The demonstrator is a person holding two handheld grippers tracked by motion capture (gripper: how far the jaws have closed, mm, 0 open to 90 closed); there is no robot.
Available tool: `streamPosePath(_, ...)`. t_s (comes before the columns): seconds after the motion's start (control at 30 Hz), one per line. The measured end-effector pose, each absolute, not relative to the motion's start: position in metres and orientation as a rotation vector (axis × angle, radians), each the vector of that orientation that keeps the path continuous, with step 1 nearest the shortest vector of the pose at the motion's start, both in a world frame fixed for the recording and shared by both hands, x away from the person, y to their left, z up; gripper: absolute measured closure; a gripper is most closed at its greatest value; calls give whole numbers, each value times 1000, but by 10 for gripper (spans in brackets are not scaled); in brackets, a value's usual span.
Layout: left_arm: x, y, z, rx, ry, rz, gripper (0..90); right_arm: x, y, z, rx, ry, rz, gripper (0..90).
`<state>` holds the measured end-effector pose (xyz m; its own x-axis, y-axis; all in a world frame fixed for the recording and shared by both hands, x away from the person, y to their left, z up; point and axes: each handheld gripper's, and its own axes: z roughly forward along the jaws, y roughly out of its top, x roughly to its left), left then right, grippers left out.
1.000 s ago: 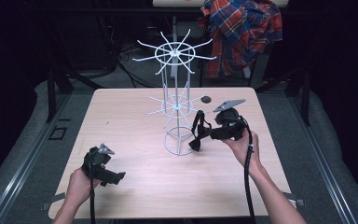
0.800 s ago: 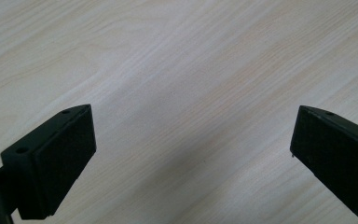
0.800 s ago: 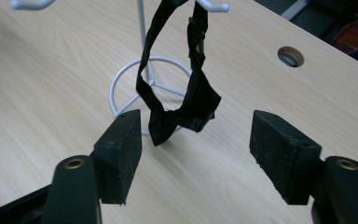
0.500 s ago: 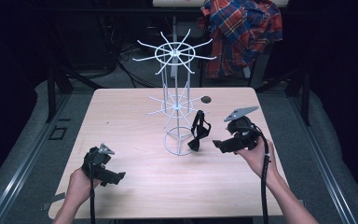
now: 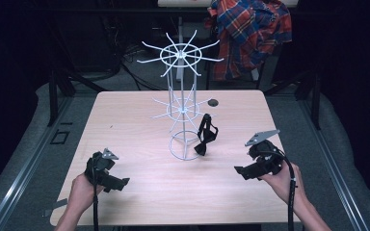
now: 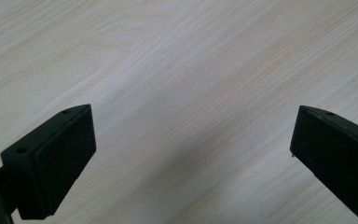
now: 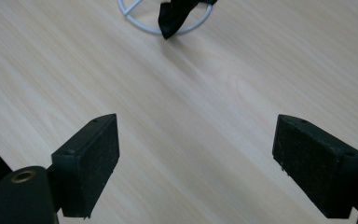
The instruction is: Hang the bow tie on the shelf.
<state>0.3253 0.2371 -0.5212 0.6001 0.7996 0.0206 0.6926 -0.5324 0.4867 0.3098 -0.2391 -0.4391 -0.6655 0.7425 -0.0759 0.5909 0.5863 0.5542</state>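
A: High view?
B: White wire rack (image 5: 182,103) stands mid-desk (image 5: 125,120); a black strap (image 5: 205,134) hangs on a lower arm. Left tool (image 5: 118,183) and right tool (image 5: 243,172) sit near the front edge, well apart.
A: Left gripper view?
B: Jaws wide apart over bare desk (image 6: 177,70).
A: Right gripper view?
B: Jaws wide apart, empty; rack base ring (image 7: 140,21) and strap tip (image 7: 170,21) lie ahead.

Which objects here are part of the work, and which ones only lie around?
Likely part of the work:
- white wire rack
- black strap item hanging on it
- left tongs, open
- right tongs, open

Only around:
- small dark disc
- plaid shirt
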Motion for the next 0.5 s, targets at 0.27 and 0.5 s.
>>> streamPosePath(0.27,325,237,-521,2409,1181,335,2,300,-248,-469,1146,2567,680,144)
streamPosePath(0.5,325,234,-521,2415,1175,338,2,301,-250,-495,1166,2657,595,108)
